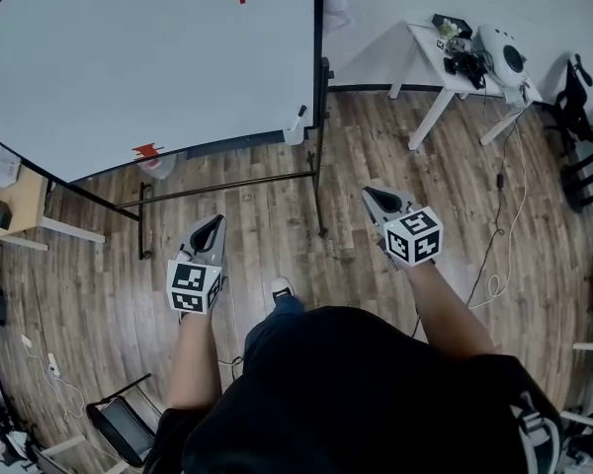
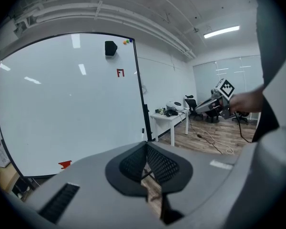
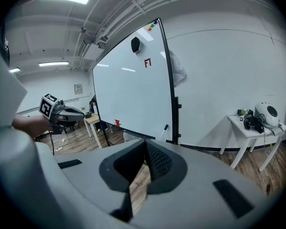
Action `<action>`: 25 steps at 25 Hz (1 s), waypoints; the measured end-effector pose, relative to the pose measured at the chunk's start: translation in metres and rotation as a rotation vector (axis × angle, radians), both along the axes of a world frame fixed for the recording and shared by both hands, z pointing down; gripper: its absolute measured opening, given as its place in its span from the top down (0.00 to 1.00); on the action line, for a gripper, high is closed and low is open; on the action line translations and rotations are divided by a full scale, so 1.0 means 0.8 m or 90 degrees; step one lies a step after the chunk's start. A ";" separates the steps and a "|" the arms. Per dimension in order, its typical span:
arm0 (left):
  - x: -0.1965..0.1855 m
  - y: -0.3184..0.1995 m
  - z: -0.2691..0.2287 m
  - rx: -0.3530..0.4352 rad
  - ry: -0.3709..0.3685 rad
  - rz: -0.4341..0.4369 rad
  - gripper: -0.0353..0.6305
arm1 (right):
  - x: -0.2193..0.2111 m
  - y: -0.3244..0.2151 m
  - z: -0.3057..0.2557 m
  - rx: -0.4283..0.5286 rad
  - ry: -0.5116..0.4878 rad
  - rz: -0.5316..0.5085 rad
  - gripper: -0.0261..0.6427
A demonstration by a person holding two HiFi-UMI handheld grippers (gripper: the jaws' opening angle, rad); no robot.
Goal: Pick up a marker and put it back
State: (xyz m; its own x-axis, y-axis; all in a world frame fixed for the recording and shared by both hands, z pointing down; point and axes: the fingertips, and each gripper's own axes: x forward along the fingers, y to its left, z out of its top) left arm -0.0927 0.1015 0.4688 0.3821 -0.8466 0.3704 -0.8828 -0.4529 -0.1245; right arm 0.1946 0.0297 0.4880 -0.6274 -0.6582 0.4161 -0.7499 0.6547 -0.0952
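Both jaw pairs together, nothing between: left gripper, right gripper. White marker with dark cap stands in pale holder at lower right corner of large whiteboard, well apart from both grippers.

Risk: closed jaws arriving unopened would likely knock marker from holder.

Obstruction: black metal stand rails run low between person and board; trip hazard. White table and trailing cable at right, off path.

Open wood floor ahead, whiteboard stand beyond

Bright overhead strip lights, fisheye-warped dark edges
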 end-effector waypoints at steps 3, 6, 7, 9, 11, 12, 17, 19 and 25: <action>-0.013 -0.024 0.005 -0.002 0.002 0.010 0.93 | -0.012 -0.021 0.004 -0.005 0.003 0.011 0.97; -0.029 -0.046 0.011 -0.003 0.001 0.019 0.93 | -0.028 -0.040 0.009 -0.009 0.005 0.021 0.97; -0.035 -0.053 0.012 -0.005 0.003 0.021 0.93 | -0.034 -0.046 0.011 -0.010 0.005 0.024 0.97; -0.045 -0.067 0.015 -0.007 0.005 0.026 0.93 | -0.045 -0.058 0.014 -0.013 0.005 0.029 0.97; -0.056 -0.082 0.018 -0.008 0.006 0.030 0.93 | -0.055 -0.069 0.017 -0.019 0.005 0.034 0.97; -0.062 -0.090 0.018 -0.007 0.008 0.031 0.93 | -0.060 -0.075 0.019 -0.022 0.007 0.037 0.97; -0.090 -0.122 0.021 -0.008 0.015 0.040 0.93 | -0.086 -0.101 0.022 -0.030 0.012 0.052 0.97; -0.099 -0.133 0.024 -0.010 0.019 0.044 0.93 | -0.094 -0.111 0.021 -0.031 0.014 0.058 0.97; -0.123 -0.165 0.033 -0.023 0.021 0.065 0.93 | -0.115 -0.134 0.020 -0.039 0.018 0.080 0.97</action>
